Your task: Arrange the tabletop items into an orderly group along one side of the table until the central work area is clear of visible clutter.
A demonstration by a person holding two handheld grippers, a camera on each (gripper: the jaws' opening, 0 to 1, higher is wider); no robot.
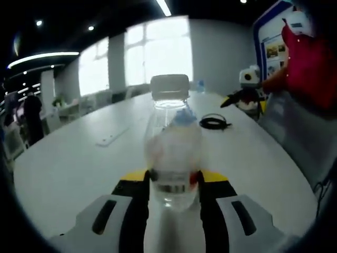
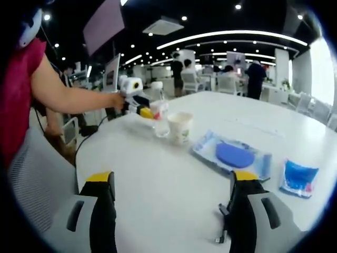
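Note:
A clear plastic bottle (image 1: 171, 153) with a white cap stands upright on the white table (image 1: 79, 163), and my left gripper (image 1: 174, 180) is shut on its lower body. The right gripper view has that same bottle (image 2: 159, 119) at the table's far left edge, the left gripper (image 2: 131, 99) clamped on it from the left, held by a person's hand. A white paper cup (image 2: 180, 126) stands just right of the bottle. My right gripper (image 2: 172, 182) hangs open over bare table (image 2: 158, 174) with nothing between its jaws.
A blue oval pad in a clear pack (image 2: 233, 154) and a blue packet (image 2: 298, 178) lie to the right. A coiled black cable (image 1: 214, 122) and a white strip (image 1: 111, 137) lie farther along the table. A person in red (image 2: 21, 89) sits at the edge.

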